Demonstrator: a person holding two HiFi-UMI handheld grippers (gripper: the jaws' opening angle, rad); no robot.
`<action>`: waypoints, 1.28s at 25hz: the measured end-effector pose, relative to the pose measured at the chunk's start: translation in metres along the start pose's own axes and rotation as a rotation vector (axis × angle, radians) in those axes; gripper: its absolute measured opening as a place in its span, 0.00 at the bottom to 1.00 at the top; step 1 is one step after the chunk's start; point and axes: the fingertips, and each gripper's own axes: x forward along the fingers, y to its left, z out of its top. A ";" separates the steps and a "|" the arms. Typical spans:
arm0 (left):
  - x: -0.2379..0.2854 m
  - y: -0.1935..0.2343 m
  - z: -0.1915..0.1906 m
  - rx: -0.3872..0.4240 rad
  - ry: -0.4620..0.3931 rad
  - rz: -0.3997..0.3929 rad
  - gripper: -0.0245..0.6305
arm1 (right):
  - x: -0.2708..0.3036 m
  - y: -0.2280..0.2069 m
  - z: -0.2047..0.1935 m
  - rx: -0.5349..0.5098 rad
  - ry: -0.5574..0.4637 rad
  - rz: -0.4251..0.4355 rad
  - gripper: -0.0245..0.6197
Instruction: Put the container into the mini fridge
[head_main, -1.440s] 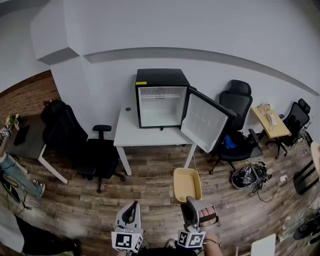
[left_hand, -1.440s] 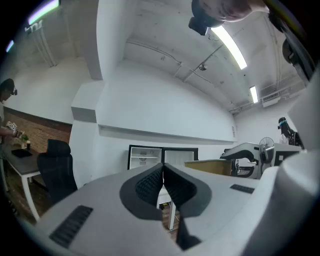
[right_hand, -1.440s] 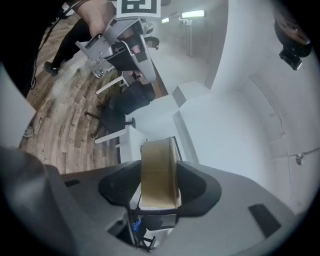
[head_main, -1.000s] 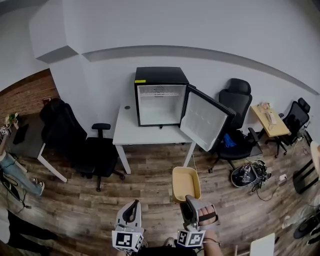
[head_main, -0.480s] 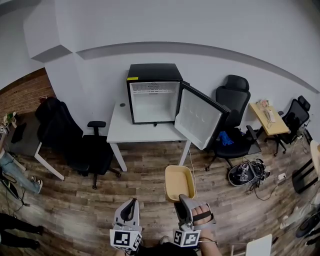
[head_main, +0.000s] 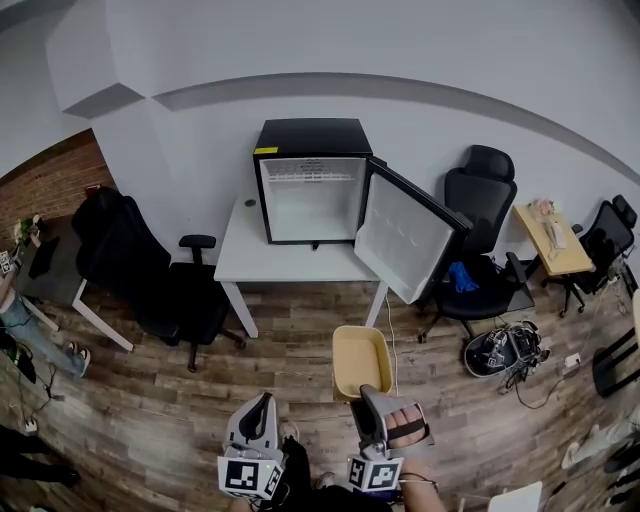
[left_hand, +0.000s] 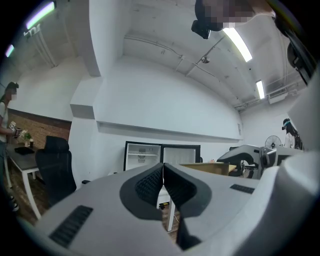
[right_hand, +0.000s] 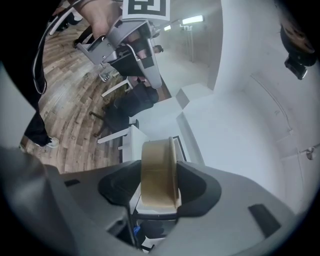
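Note:
A tan rectangular container (head_main: 361, 362) hangs over the wooden floor, and my right gripper (head_main: 369, 405) is shut on its near edge. In the right gripper view the container (right_hand: 159, 172) sits clamped between the two grey jaws. The black mini fridge (head_main: 311, 182) stands on a white table (head_main: 300, 264) ahead, its door (head_main: 408, 244) swung open to the right and its white inside empty. My left gripper (head_main: 262, 418) is held low at the left, shut with nothing in it. In the left gripper view its pads (left_hand: 163, 186) meet, with the fridge (left_hand: 161, 154) beyond them.
Black office chairs stand left (head_main: 150, 272) and right (head_main: 477, 235) of the white table. A tangle of cables and gear (head_main: 505, 349) lies on the floor at the right. A small wooden desk (head_main: 558, 238) is at the far right, and a person (head_main: 18, 320) stands at the far left.
The view has shifted a little as I step along the floor; the fridge and table sit slightly nearer. The right gripper still holds the container, the left stays shut.

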 end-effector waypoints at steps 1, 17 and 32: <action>0.008 0.002 -0.002 -0.001 0.001 -0.001 0.05 | 0.007 -0.001 -0.002 0.001 -0.001 0.001 0.39; 0.221 0.112 0.001 -0.005 -0.029 -0.097 0.05 | 0.228 -0.048 -0.014 -0.033 0.061 0.005 0.39; 0.351 0.199 -0.004 -0.030 -0.004 -0.142 0.05 | 0.399 -0.089 -0.017 -0.042 0.100 -0.008 0.39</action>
